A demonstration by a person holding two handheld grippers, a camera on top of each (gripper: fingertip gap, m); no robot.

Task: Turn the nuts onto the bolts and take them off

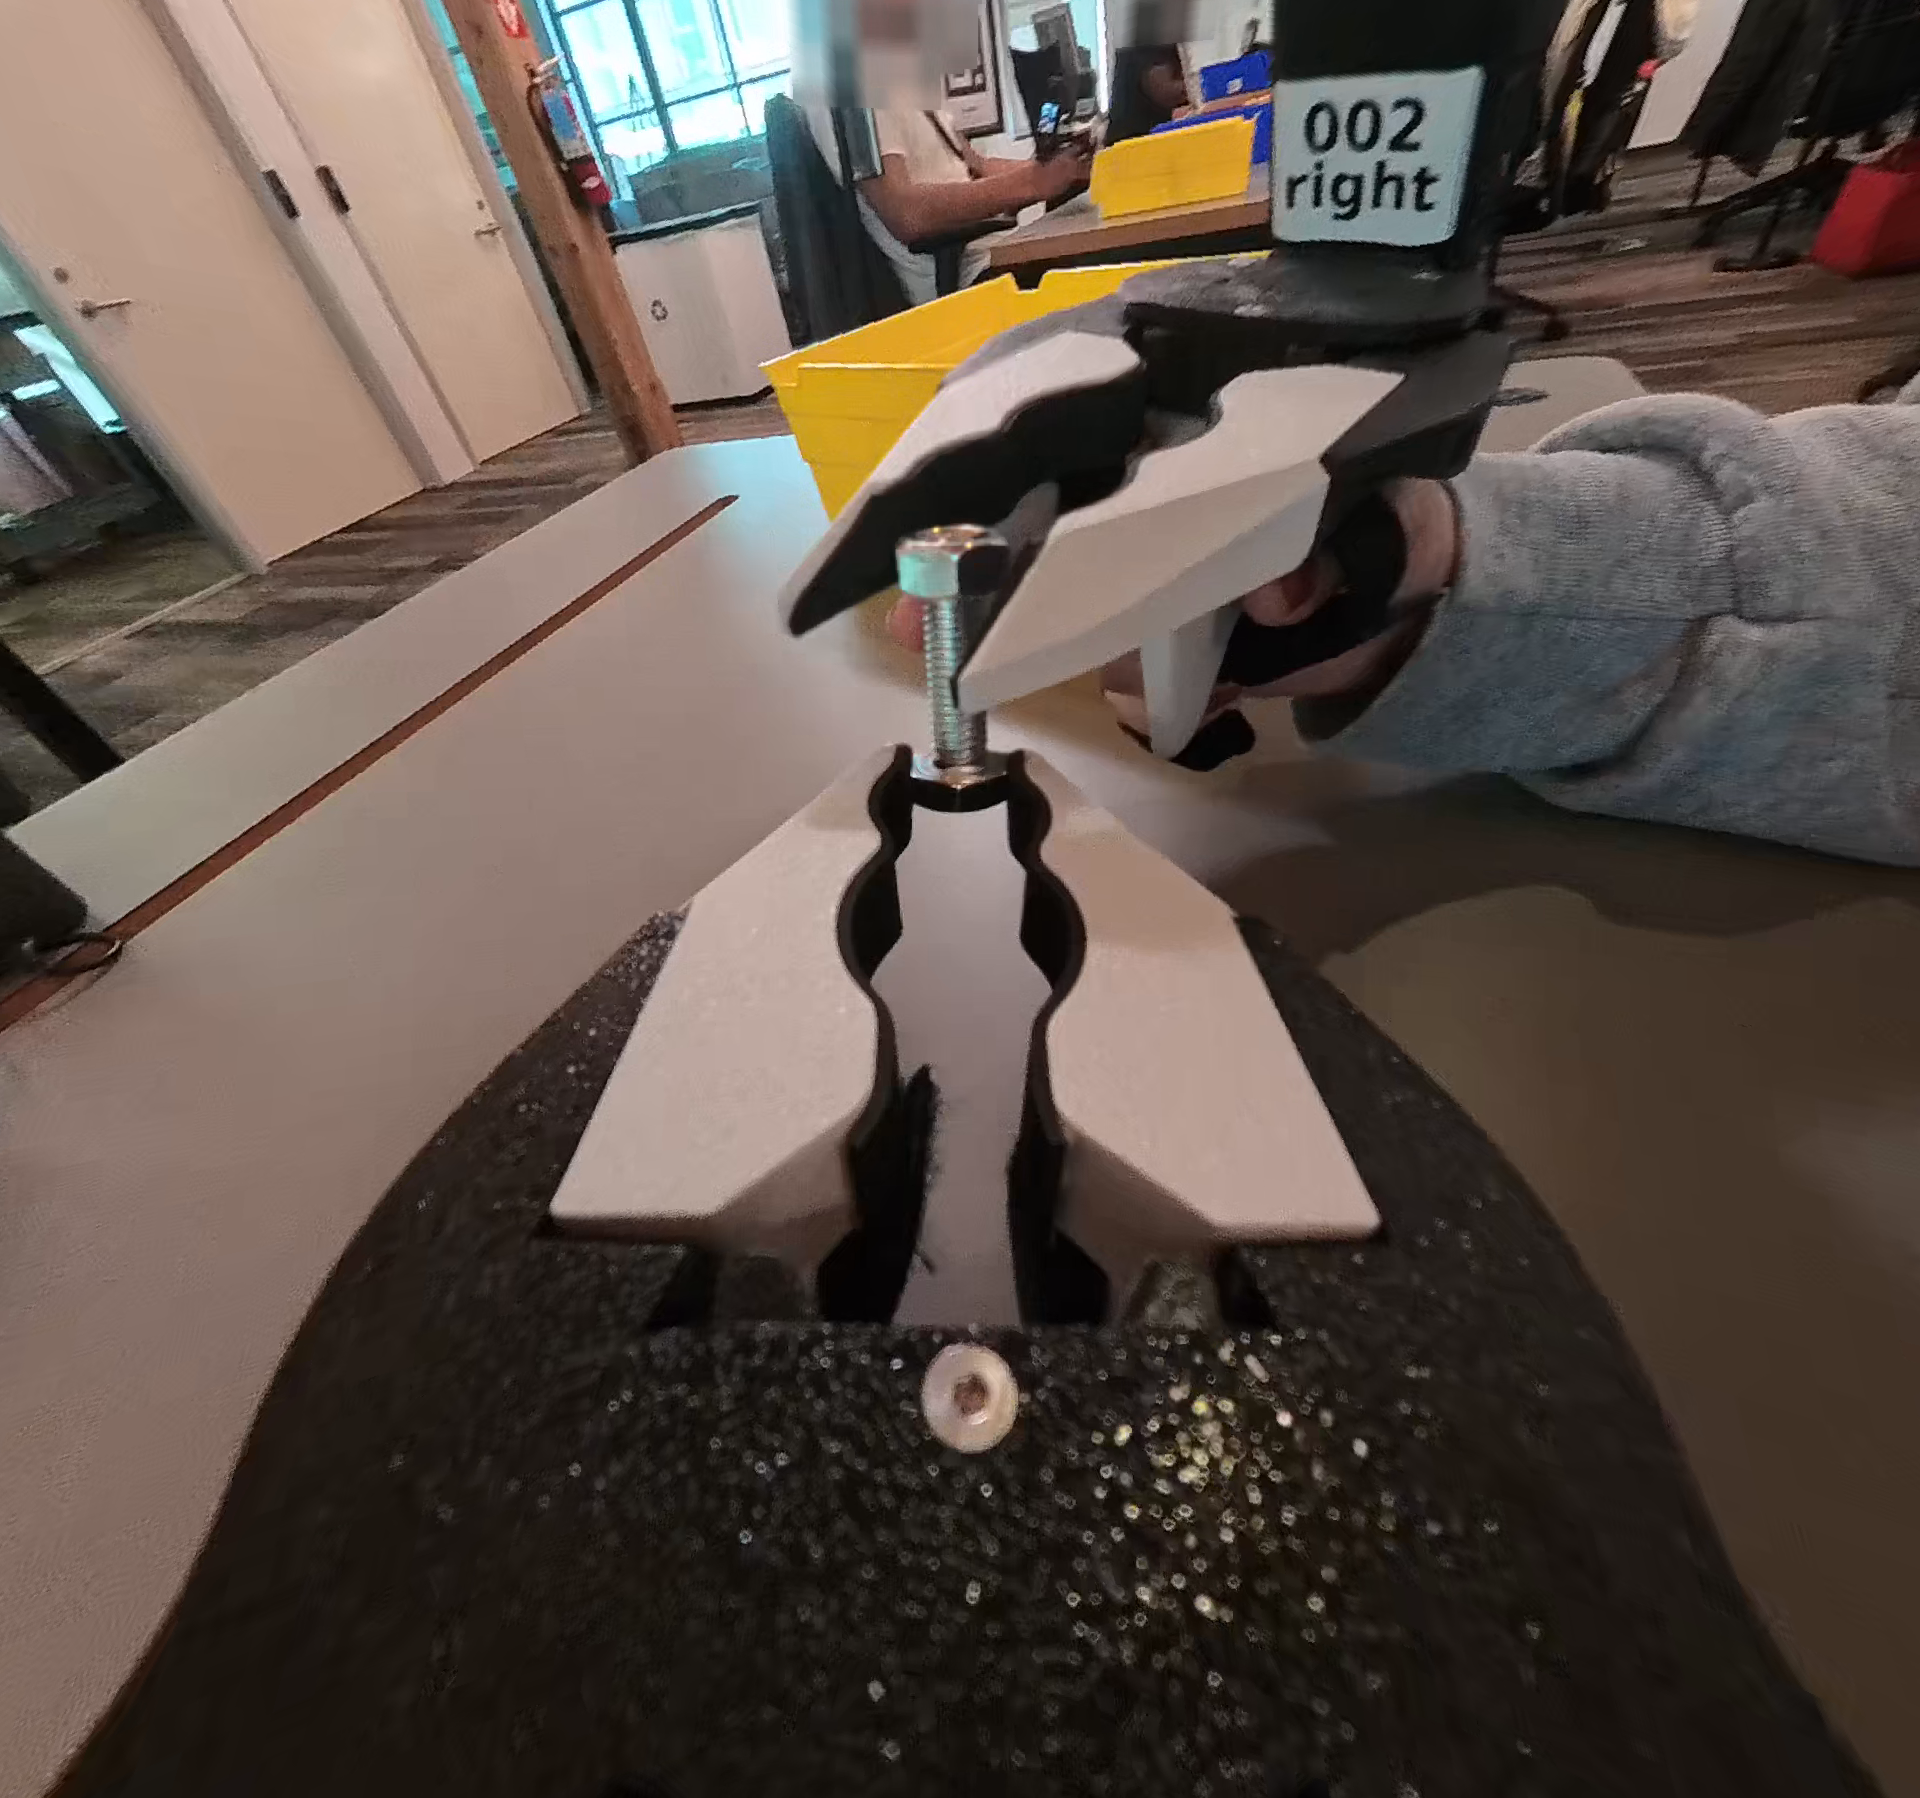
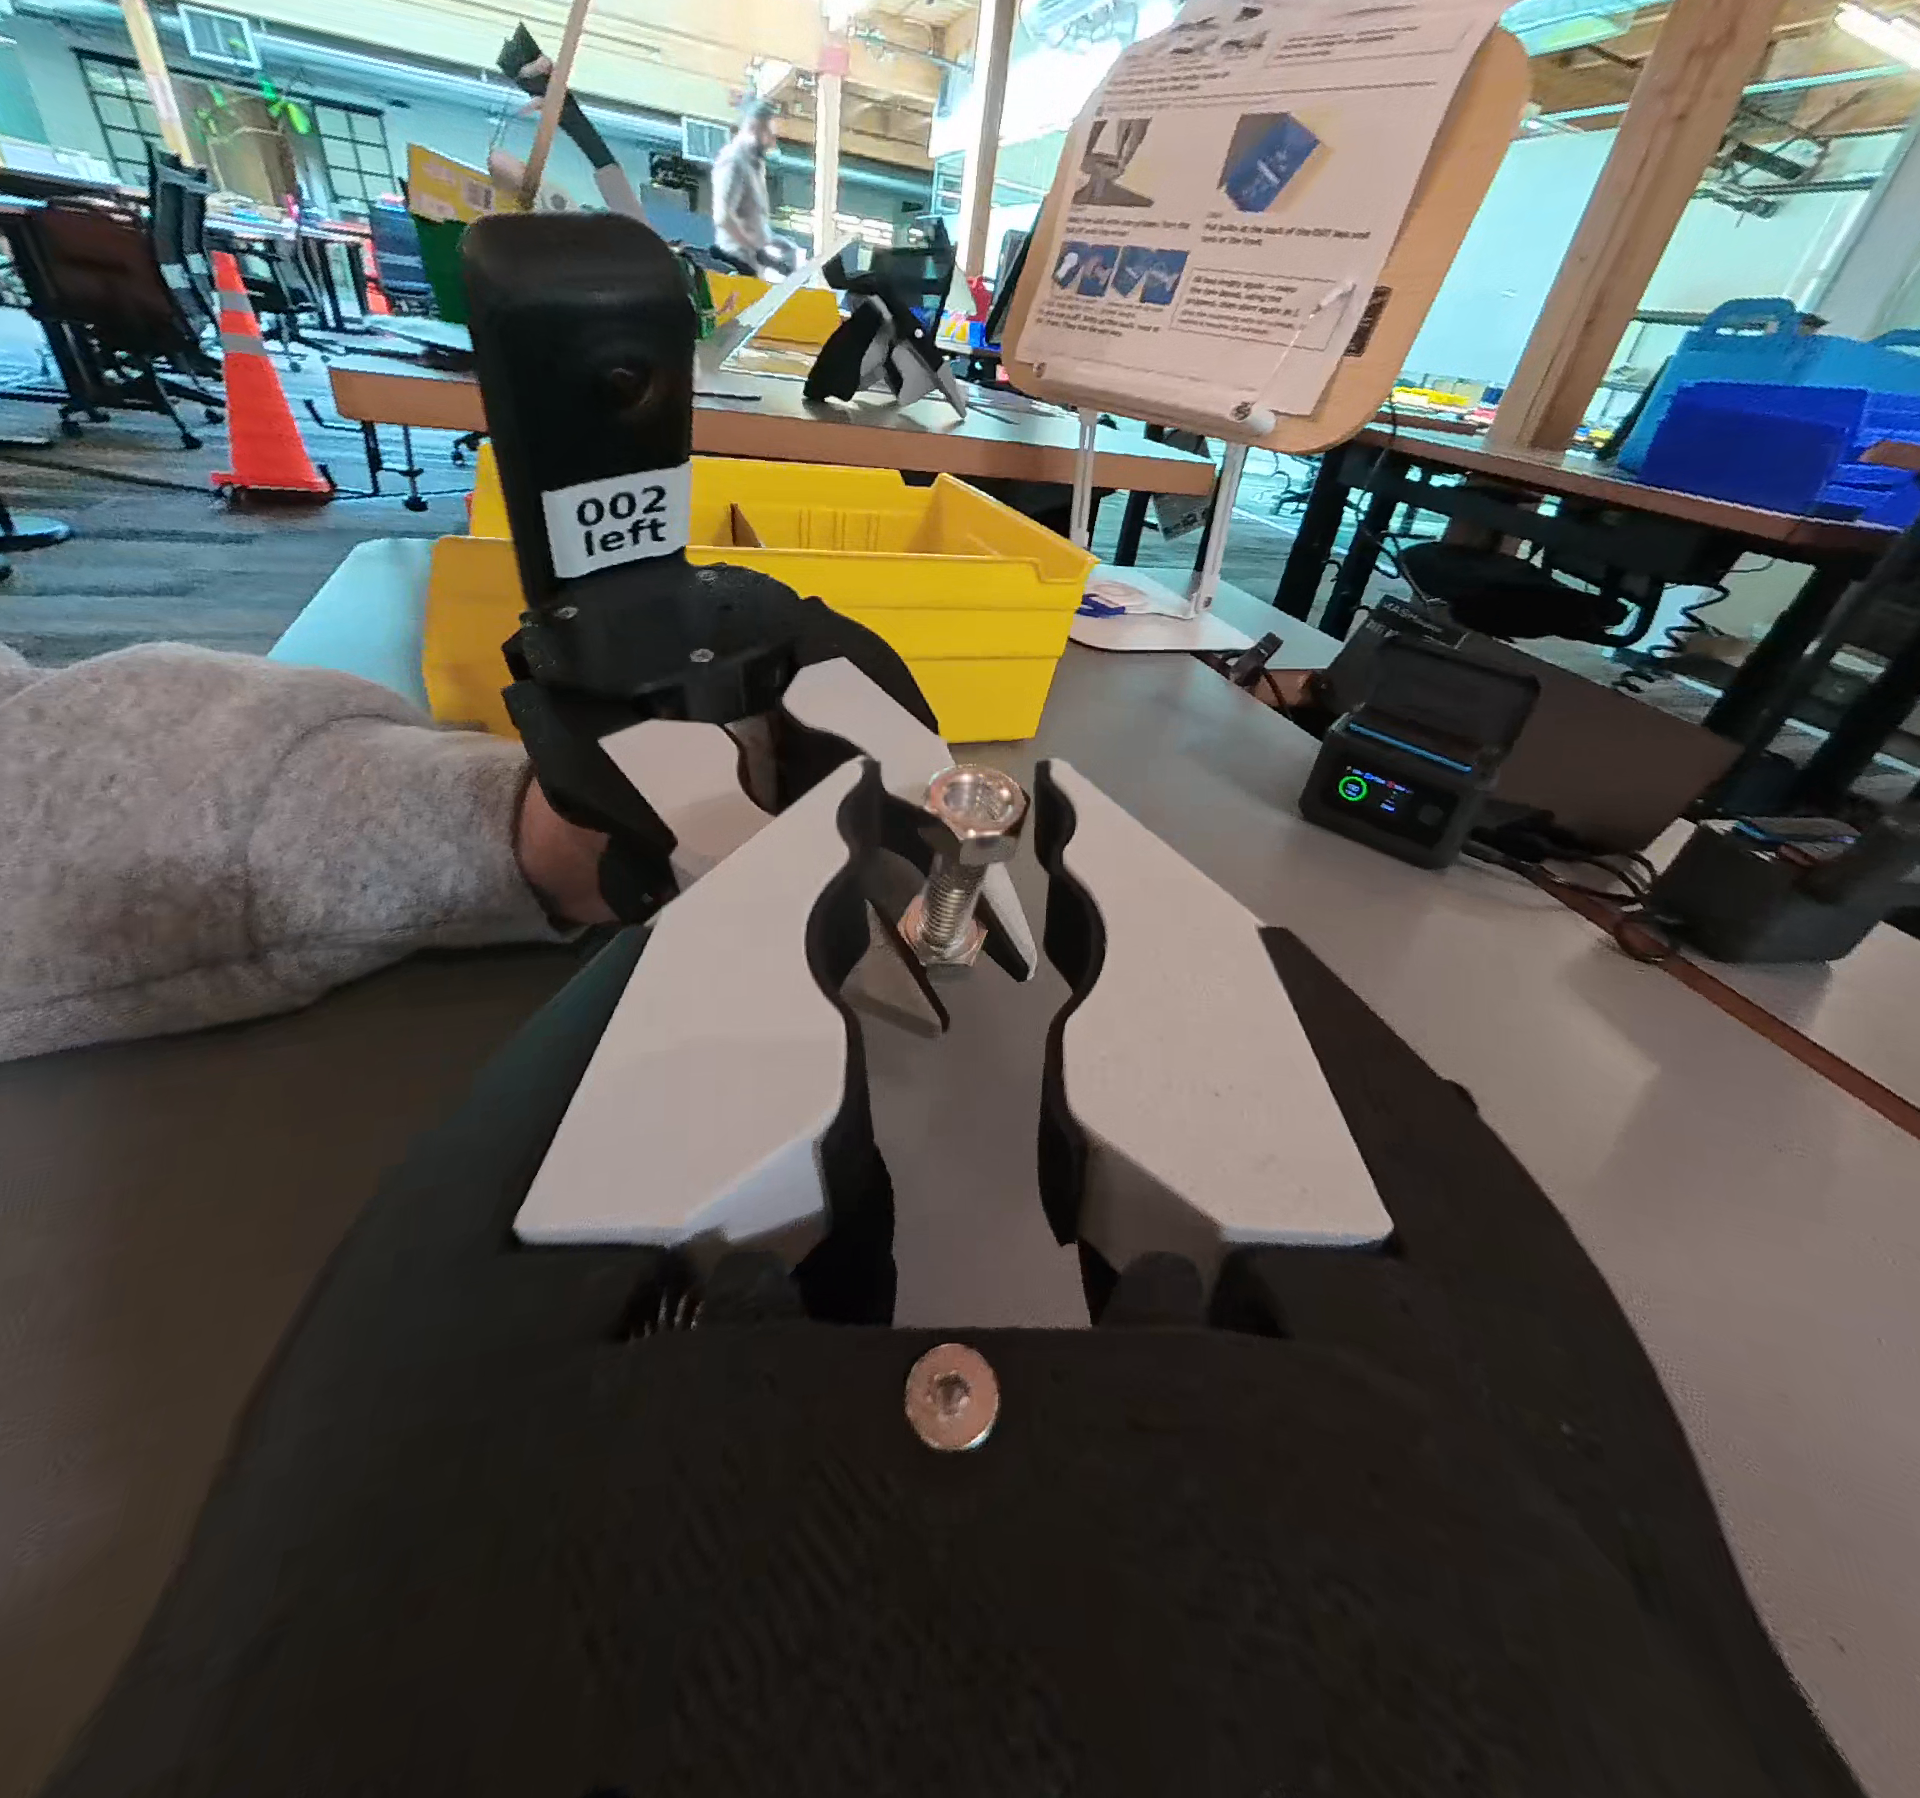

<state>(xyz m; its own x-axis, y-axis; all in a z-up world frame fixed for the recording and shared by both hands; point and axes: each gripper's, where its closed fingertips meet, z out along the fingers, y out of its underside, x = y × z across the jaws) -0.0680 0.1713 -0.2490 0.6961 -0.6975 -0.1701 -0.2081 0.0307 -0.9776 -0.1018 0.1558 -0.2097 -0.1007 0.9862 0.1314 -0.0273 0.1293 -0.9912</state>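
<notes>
Left wrist view: small silver hex nut (image 1: 958,769) is pinched by left gripper (image 1: 961,780), right gripper (image 1: 935,626) spread around the upright silver hex-head bolt (image 1: 951,642), so squeeze before twisting.

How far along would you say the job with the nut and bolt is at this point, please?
Done: the nut is already on the bolt, sitting at the low end of the thread, far from the head. In hand: the left hand-held gripper clamps the nut, while the right hand-held gripper is open around the bolt head, apparently between turns. Left: whether the nut is going on or coming off cannot be told.
</notes>
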